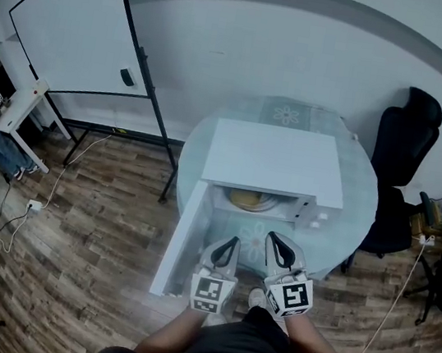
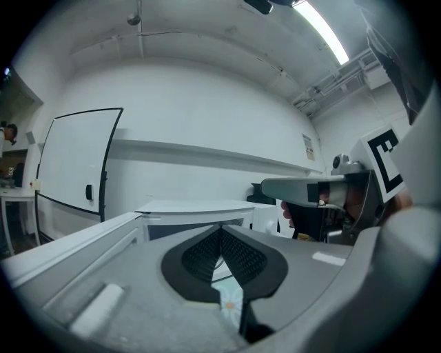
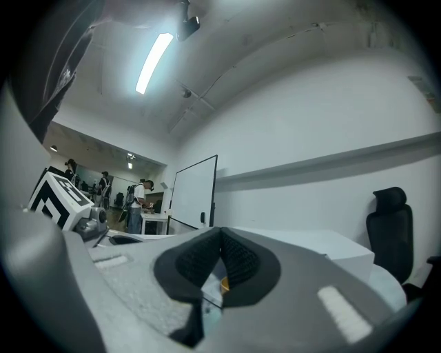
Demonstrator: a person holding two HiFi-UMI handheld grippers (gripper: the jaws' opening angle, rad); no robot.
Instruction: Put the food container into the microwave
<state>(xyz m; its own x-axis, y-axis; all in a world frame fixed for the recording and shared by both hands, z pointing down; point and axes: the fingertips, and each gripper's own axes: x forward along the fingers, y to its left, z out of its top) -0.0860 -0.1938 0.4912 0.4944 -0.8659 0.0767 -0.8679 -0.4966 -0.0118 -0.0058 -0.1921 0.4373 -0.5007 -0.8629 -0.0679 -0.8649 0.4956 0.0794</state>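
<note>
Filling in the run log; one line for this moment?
microwave door: open | food container: inside microwave | left gripper: shut, empty | right gripper: shut, empty

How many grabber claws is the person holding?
2. The left gripper is in front of the open microwave. The right gripper is close beside it, on its right. Both are shut with nothing in them.

Wood floor (image 1: pixel 90 217), whiteboard (image 1: pixel 79 24), black chair (image 1: pixel 401 171)
</note>
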